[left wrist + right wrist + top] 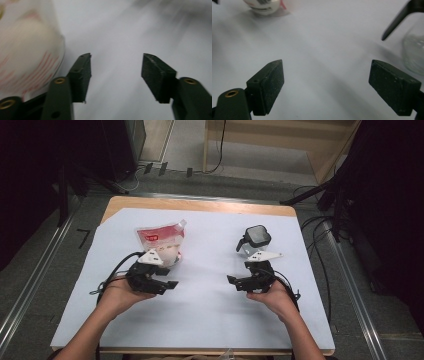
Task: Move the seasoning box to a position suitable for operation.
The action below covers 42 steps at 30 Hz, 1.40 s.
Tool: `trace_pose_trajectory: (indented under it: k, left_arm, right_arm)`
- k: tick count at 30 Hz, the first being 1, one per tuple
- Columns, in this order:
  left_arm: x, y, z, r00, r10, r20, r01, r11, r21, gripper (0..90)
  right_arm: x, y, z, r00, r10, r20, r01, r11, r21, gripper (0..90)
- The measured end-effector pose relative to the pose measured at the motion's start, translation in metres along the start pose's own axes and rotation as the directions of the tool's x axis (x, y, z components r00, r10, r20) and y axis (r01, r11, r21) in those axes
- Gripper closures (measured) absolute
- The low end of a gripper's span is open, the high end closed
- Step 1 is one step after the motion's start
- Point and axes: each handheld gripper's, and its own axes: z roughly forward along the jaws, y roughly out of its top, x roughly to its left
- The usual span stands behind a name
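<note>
Pouch (pixel 161 241) lay on the white table cover (pixel 210 315) just beyond the left gripper (pixel 167 285), its lower edge hidden behind that gripper's grey plate, and blurred in the left gripper view. Both that gripper and the right gripper (pixel 235 282) stood wide apart, holding nothing. Farther right, the glass jug (pixel 256 240) was partly cut off in the right gripper view.

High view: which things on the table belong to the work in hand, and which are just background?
In the work:
- white spouted pouch with red label, beside the left gripper
- clear glass jug with black handle and rim, beyond the right gripper
- both grippers open, holding nothing

Lying about:
- white sheet covering the wooden table
- black cables on the floor
</note>
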Motion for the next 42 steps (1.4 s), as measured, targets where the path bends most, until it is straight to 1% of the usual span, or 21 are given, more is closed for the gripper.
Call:
trace_pose_trajectory:
  k: [1, 3, 6, 8, 9, 11, 14, 16, 17, 19, 20, 21, 23, 25, 29, 31, 33, 35, 37, 39, 42]
  left_arm:
    - [-0.002, 0.011, 0.008, 0.9998, 0.001, 0.021, -0.001, 0.9993, 0.036, 37.5]
    - [-0.004, 0.017, 0.015, 0.9987, 0.019, 0.047, -0.021, 0.9991, 0.038, 39.9]
    - [-0.005, 0.02, 0.02, 0.9981, 0.023, 0.057, -0.025, 0.999, 0.036, 40.9]
    - [-0.005, 0.02, 0.025, 0.9977, 0.03, 0.061, -0.033, 0.9986, 0.043, 40.1]
    - [-0.002, 0.02, 0.028, 0.9973, 0.006, 0.074, -0.01, 0.9981, 0.061, 40.0]
    - [-0.001, 0.02, 0.029, 0.9963, -0.004, 0.086, -0.001, 0.9985, 0.056, 40.1]
    - [-0.001, 0.02, 0.03, 0.9963, 0.005, 0.085, -0.009, 0.9988, 0.049, 40.0]
    - [-0.001, 0.021, 0.029, 0.9967, 0.02, 0.079, -0.022, 0.9992, 0.034, 40.9]
    - [-0.001, 0.022, 0.028, 0.9964, 0.026, 0.08, -0.028, 0.9993, 0.025, 41.2]
    - [0.001, 0.023, 0.027, 0.9965, 0.019, 0.082, -0.02, 0.9998, 0.003, 41.4]
    - [0.001, 0.024, 0.025, 0.9967, 0.012, 0.081, -0.012, 0.9999, -0.009, 41.4]
    - [0.002, 0.024, 0.022, 0.9965, -0.011, 0.082, 0.014, 0.9994, -0.032, 42.0]
    - [0.004, 0.022, 0.021, 0.9958, -0.028, 0.088, 0.031, 0.9989, -0.036, 42.0]
    - [0.005, 0.019, 0.02, 0.9971, -0.029, 0.07, 0.031, 0.9993, -0.022, 42.7]
    - [0.008, 0.016, 0.019, 0.9971, -0.034, 0.068, 0.034, 0.9994, -0.001, 44.3]
    - [0.012, 0.015, 0.02, 0.9952, -0.057, 0.079, 0.058, 0.9983, -0.007, 44.9]
    - [0.012, 0.016, 0.022, 0.9965, -0.048, 0.069, 0.048, 0.9989, 0.003, 44.2]
    - [0.012, 0.015, 0.022, 0.9965, -0.042, 0.072, 0.042, 0.9991, 0.009, 43.8]
    - [0.011, 0.016, 0.022, 0.9977, -0.013, 0.066, 0.013, 0.9999, -0.001, 41.7]
    - [0.011, 0.016, 0.022, 0.9978, -0.007, 0.066, 0.008, 0.9998, -0.015, 40.9]
    - [0.011, 0.019, 0.024, 0.9967, -0.027, 0.077, 0.028, 0.9995, -0.014, 40.2]
  right_arm:
    - [0.0, 0.002, 0.0, 0.9998, -0.004, -0.02, 0.003, 1.0, -0.007, 12.9]
    - [-0.002, 0.003, -0.002, 0.9989, -0.003, -0.047, 0.002, 1.0, -0.023, 13.2]
    - [-0.004, 0.003, -0.004, 0.9992, 0.011, -0.038, -0.012, 1.0, -0.027, 13.9]
    - [-0.005, 0.002, -0.005, 0.9996, 0.003, -0.028, -0.003, 1.0, -0.022, 16.3]
    - [-0.006, 0.002, -0.006, 0.9996, -0.003, -0.027, 0.002, 1.0, -0.025, 21.5]
    - [-0.007, 0.002, -0.008, 0.9995, -0.002, -0.03, 0.001, 1.0, -0.027, 24.8]
    - [-0.007, 0.001, -0.009, 0.9994, -0.012, -0.032, 0.011, 0.999, -0.031, 27.6]
    - [-0.006, 0.001, -0.01, 0.9994, -0.025, -0.024, 0.024, 0.999, -0.035, 29.5]
    - [-0.005, 0.002, -0.01, 0.9986, -0.039, -0.037, 0.038, 0.998, -0.042, 34.0]
    - [-0.005, 0.002, -0.01, 0.9981, -0.049, -0.038, 0.047, 0.998, -0.042, 36.8]
    - [-0.005, 0.002, -0.01, 0.9981, -0.049, -0.038, 0.047, 0.998, -0.042, 36.8]
    - [-0.006, 0.002, -0.01, 0.9981, -0.054, -0.029, 0.053, 0.998, -0.035, 37.1]
    - [-0.005, 0.003, -0.011, 0.9986, -0.048, -0.023, 0.047, 0.998, -0.029, 36.9]
    - [-0.006, 0.005, -0.011, 0.9987, -0.041, -0.031, 0.04, 0.999, -0.031, 36.7]
    - [-0.004, 0.006, -0.012, 0.9982, -0.055, -0.024, 0.055, 0.998, -0.028, 36.3]
    - [-0.003, 0.005, -0.011, 0.9971, -0.074, -0.017, 0.073, 0.997, -0.019, 35.6]
    - [-0.003, 0.005, -0.012, 0.9961, -0.087, -0.013, 0.087, 0.996, -0.017, 35.4]
    - [-0.003, 0.005, -0.012, 0.9969, -0.078, -0.013, 0.078, 0.997, -0.018, 35.3]
    - [-0.005, 0.005, -0.012, 0.9971, -0.074, -0.014, 0.074, 0.997, -0.021, 34.4]
    - [-0.007, 0.005, -0.011, 0.9984, -0.055, -0.014, 0.055, 0.998, -0.028, 33.5]
    - [-0.008, 0.004, -0.012, 0.9988, -0.046, -0.016, 0.045, 0.999, -0.026, 32.8]
